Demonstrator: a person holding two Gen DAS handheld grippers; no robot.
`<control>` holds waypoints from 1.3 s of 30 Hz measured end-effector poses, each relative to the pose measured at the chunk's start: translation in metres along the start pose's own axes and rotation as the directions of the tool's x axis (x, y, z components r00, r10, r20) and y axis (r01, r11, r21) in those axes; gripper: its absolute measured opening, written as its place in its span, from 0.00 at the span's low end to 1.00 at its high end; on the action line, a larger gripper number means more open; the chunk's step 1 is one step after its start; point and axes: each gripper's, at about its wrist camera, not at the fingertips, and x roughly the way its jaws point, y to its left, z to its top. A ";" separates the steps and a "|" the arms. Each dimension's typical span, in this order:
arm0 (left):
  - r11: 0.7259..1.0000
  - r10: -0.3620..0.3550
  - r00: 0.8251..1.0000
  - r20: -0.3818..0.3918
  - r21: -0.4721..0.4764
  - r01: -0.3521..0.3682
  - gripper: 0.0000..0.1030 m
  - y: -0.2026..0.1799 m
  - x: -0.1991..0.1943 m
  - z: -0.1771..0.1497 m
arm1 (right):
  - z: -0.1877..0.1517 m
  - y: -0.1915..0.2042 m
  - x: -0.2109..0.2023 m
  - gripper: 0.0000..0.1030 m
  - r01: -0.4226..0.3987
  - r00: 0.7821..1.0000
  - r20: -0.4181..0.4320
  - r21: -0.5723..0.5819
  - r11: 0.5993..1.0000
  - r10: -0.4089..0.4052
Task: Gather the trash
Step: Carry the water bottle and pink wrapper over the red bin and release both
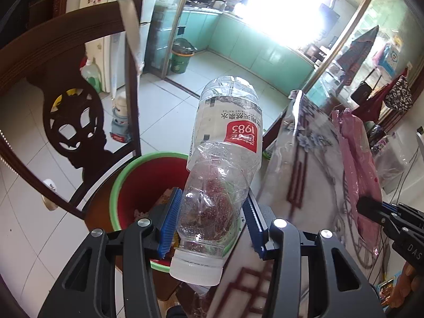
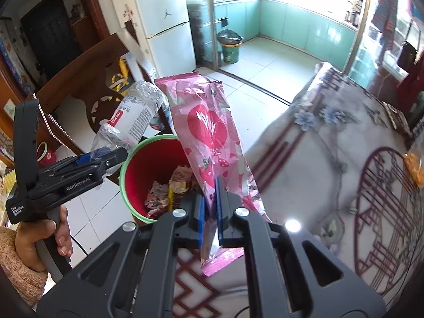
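My left gripper (image 1: pixel 212 220) is shut on a crumpled clear plastic bottle (image 1: pixel 225 143) with a red and white label, held cap-down over a red bin with a green rim (image 1: pixel 119 182). The bottle (image 2: pixel 132 116) and left gripper (image 2: pixel 106 159) also show in the right wrist view. My right gripper (image 2: pixel 210 212) is shut on a pink snack wrapper (image 2: pixel 209 127), held upright at the bin's right rim (image 2: pixel 124 185). The wrapper (image 1: pixel 355 159) and right gripper (image 1: pixel 371 209) show at the right of the left wrist view. The bin holds crumpled wrappers (image 2: pixel 169 188).
A table with a flowered cloth (image 2: pixel 331 159) lies to the right of the bin. A dark wooden chair (image 1: pixel 71 122) stands left of the bin. A green bin with a black bag (image 2: pixel 229 47) stands by the kitchen doorway. An orange packet (image 2: pixel 414 164) lies at the table's right.
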 end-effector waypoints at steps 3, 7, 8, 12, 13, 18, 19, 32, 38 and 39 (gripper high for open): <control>0.999 0.022 1.000 -0.018 -0.023 -0.022 0.43 0.014 0.004 -0.001 | 0.005 0.013 0.012 0.07 -0.021 1.000 -0.016 -0.023 1.000 0.020; 0.998 0.042 0.998 -0.036 -0.041 -0.043 0.43 0.028 0.008 -0.004 | 0.011 0.026 0.024 0.07 -0.045 0.998 -0.039 -0.051 0.998 0.043; 0.998 0.047 0.998 -0.042 -0.046 -0.049 0.43 0.032 0.009 -0.005 | 0.012 0.029 0.027 0.07 -0.051 0.998 -0.045 -0.057 0.997 0.048; 0.996 0.065 0.996 -0.064 -0.064 -0.069 0.43 0.044 0.014 -0.008 | 0.016 0.041 0.038 0.07 -0.070 0.996 -0.066 -0.074 0.995 0.065; 0.995 0.069 0.995 -0.070 -0.066 -0.074 0.43 0.046 0.015 -0.009 | 0.017 0.043 0.040 0.07 -0.073 0.995 -0.070 -0.076 0.994 0.068; 0.991 0.102 0.989 -0.105 -0.080 -0.110 0.43 0.059 0.023 -0.013 | 0.020 0.054 0.059 0.07 -0.101 0.990 -0.110 -0.089 0.991 0.091; 0.990 0.107 0.988 -0.111 -0.082 -0.117 0.43 0.061 0.025 -0.014 | 0.020 0.057 0.063 0.07 -0.105 0.989 -0.118 -0.093 0.990 0.093; 0.987 0.142 0.968 -0.209 -0.046 -0.155 0.49 0.063 0.048 -0.022 | 0.019 0.071 0.102 0.24 -0.127 0.973 -0.206 -0.109 0.986 0.103; 0.983 0.164 0.979 -0.119 -0.057 -0.172 0.71 0.059 0.031 -0.016 | 0.020 0.060 0.093 0.48 -0.103 0.983 -0.161 -0.085 0.991 0.088; 0.983 0.171 0.980 -0.098 -0.047 -0.176 0.73 0.055 0.027 -0.014 | 0.019 0.054 0.088 0.50 -0.092 0.986 -0.146 -0.073 0.993 0.081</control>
